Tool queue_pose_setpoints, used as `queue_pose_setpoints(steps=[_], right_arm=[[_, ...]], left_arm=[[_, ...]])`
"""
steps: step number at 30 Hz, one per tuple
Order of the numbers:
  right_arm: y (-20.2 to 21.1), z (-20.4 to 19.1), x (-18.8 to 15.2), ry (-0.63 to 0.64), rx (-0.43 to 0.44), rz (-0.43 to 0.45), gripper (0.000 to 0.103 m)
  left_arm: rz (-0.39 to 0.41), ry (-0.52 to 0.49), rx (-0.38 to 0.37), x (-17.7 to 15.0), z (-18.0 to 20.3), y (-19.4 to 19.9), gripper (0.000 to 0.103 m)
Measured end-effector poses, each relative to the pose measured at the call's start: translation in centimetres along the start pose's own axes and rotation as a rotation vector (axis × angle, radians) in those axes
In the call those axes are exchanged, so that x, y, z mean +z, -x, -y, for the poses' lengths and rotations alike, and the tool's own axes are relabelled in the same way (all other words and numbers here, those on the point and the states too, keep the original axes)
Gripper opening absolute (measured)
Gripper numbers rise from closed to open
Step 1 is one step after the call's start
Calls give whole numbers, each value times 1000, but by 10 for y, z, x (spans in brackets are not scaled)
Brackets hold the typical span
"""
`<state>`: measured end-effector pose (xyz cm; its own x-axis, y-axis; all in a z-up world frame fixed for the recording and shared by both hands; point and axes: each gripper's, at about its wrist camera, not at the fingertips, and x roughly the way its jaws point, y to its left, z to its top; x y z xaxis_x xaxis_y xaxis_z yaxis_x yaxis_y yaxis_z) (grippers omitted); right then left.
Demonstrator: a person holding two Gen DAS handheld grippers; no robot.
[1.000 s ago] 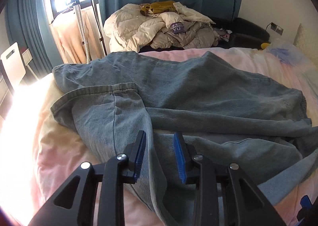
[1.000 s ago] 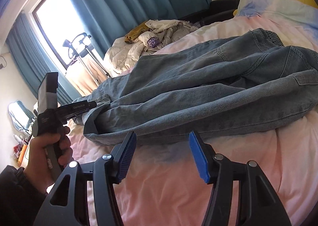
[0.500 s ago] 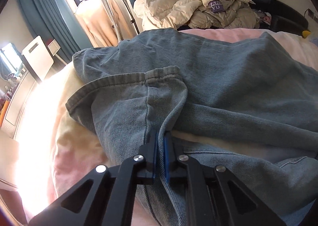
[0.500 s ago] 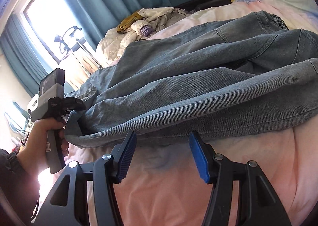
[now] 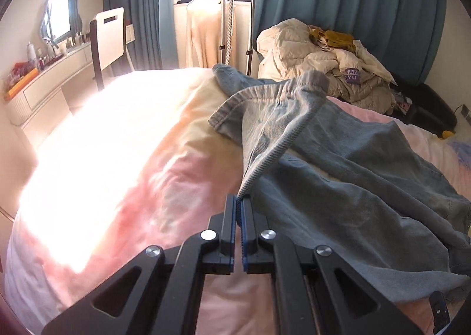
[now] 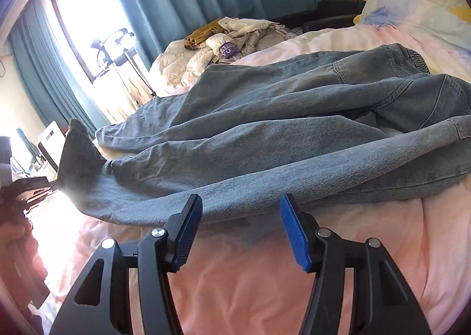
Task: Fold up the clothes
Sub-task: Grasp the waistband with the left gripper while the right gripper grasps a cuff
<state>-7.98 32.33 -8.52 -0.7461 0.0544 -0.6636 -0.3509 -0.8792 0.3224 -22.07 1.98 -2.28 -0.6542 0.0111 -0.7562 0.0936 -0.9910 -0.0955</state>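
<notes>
A pair of light blue jeans [image 6: 265,134] lies spread across the pink bedspread [image 6: 250,270]. My left gripper [image 5: 239,202] is shut on the edge of one jeans leg [image 5: 265,140] near its hem, and the cloth rises taut from the pads up toward the cuff. In the right wrist view that same leg end [image 6: 79,158] is pulled out to the left, toward the left gripper [image 6: 29,187] at the frame's edge. My right gripper [image 6: 240,211] stands open just in front of the near jeans leg, with nothing between its fingers.
A heap of pale clothes and a quilt [image 5: 321,64] lies beyond the bed. A garment steamer stand [image 5: 235,11] and teal curtains [image 5: 353,5] stand by the window. A chair [image 5: 107,40] and a dressing table [image 5: 44,76] are at the left.
The left gripper closed on the jeans leg edge, then pulled it sideways away from the rest of the jeans, rolling as it went. The right gripper edged slightly closer to the near leg.
</notes>
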Motion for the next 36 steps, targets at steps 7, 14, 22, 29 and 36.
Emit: queue_pose_setpoints(steps=[7,14,22,29,36], right_arm=[[-3,0,-2,1,3,-32,56],[15,24,6,-85,38,-23,56],[89,161,40,-449,25,117,56],[123,324,61,-602,-209,76,56],[119,438,55,-870,-172,88,56]], left_arm=[[-134,213,-88,-68,-58,-24,3],[-107,293,-168,-83,-68,-23,3],[-132,332,-201,-85,-78,-34,3],[-159,353,-210,-86,-81,-44,3],[-184,401,-257,-84,-82,-57,11]])
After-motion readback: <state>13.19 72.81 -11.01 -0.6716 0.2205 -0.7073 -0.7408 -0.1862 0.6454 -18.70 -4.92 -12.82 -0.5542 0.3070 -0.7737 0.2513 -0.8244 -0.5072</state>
